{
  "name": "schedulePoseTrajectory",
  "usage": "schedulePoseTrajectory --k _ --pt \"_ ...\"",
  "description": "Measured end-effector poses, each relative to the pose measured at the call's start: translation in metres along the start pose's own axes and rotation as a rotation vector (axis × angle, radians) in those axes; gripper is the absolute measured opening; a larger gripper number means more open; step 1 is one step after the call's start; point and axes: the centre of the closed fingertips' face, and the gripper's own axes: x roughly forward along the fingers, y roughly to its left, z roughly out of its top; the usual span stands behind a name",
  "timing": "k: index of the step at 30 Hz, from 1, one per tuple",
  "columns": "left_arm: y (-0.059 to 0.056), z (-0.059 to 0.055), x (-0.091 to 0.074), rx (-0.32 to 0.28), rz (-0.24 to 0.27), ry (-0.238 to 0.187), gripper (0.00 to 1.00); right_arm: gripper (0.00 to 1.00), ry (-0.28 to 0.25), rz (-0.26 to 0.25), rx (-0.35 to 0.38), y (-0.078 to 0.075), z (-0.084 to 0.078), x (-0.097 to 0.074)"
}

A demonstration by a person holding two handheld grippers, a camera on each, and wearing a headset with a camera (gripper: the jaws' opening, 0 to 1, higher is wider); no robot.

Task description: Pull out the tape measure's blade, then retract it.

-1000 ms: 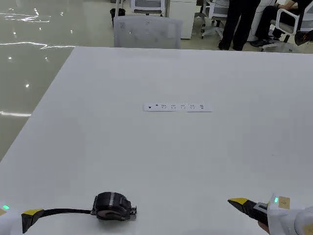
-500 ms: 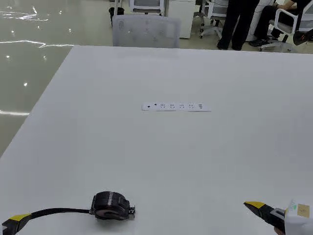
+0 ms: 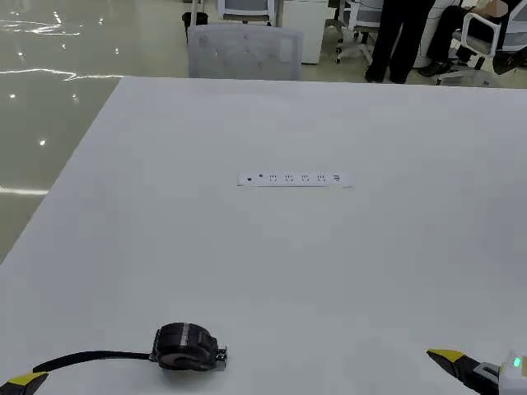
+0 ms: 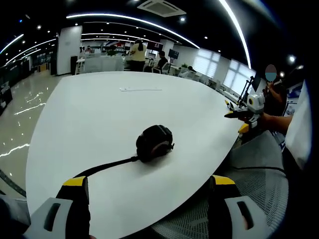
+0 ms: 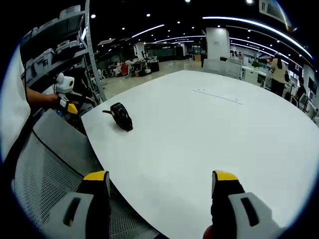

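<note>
A black tape measure (image 3: 188, 347) lies on the white table (image 3: 272, 263) near its front edge, blade retracted. Its black wrist strap (image 3: 90, 359) trails left across the tabletop. The yellow tip of my left gripper (image 3: 23, 381) pokes in at the bottom left, just past the strap's end. In the left gripper view the tape measure (image 4: 155, 143) sits ahead of my left gripper (image 4: 148, 181), whose jaws stand wide apart and empty. My right gripper (image 3: 453, 360) is at the bottom right, far from the tape measure (image 5: 121, 115). In its own view my right gripper (image 5: 160, 175) is open and empty.
A white power strip (image 3: 294, 178) lies mid-table. A grey chair (image 3: 244, 51) stands at the far edge, with people (image 3: 403, 33) and office chairs behind it at the back right. Shiny floor drops away past the table's left edge (image 3: 58, 181).
Both grippers have drawn back toward the near corners, left going down-left, right going down-right. More of the strap shows now. The tape measure has stayed in place.
</note>
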Motion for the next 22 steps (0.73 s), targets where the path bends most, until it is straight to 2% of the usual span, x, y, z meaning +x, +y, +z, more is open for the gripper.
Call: schedulePoseTrajectory --k 22 --pt "-0.0007 0.001 0.0019 0.012 -0.011 0.006 0.97 0.85 0.009 -0.003 0.007 0.0002 -0.0015 -0.0033"
